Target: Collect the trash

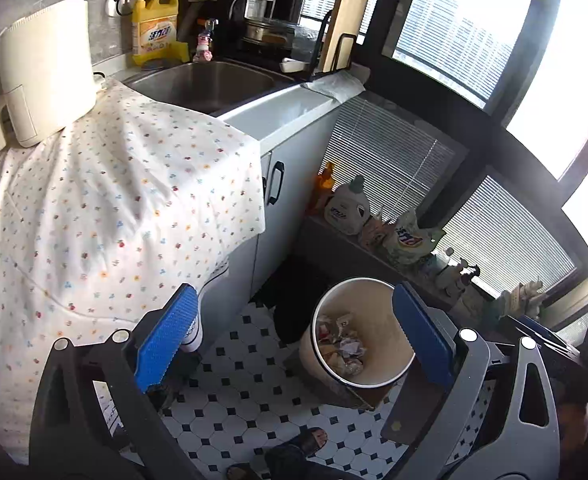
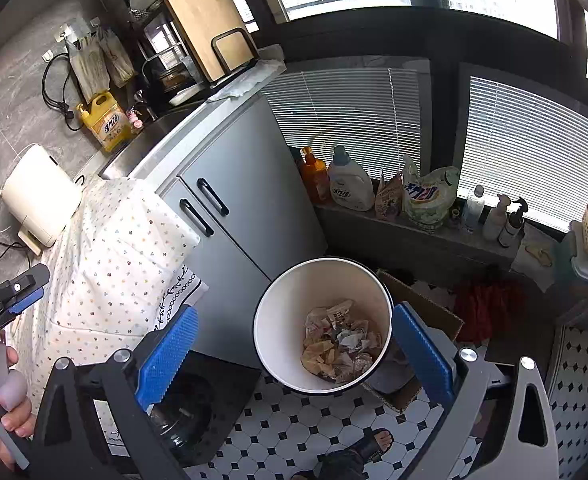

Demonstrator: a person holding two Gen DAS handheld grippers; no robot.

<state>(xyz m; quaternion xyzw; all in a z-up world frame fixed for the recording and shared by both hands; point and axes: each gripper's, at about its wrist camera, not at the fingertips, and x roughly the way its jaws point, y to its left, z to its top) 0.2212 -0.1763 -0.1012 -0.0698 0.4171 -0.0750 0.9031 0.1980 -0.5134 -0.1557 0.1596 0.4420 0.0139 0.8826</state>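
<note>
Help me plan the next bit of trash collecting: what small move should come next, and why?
Probably swing both grippers away from the bin to look for more trash. The left gripper and right gripper are both open and hold nothing, while crumpled wrappers already lie at the bin's bottom; no loose trash shows on the tiled floor near it.

Between the spread blue pads of the right gripper [image 2: 294, 354] the round white plastic trash bin [image 2: 278, 308] stands open-topped — crumpled paper trash [image 2: 339, 340] fills only its bottom. Left of the tongs the grey two-door cabinet [image 2: 250, 200] and the flower-dotted white cloth [image 2: 114, 260] close that side; right of them, a brown cardboard box [image 2: 425, 304] touches the bin — black-and-white tiled floor [image 2: 294, 428] lies bare below.
</note>
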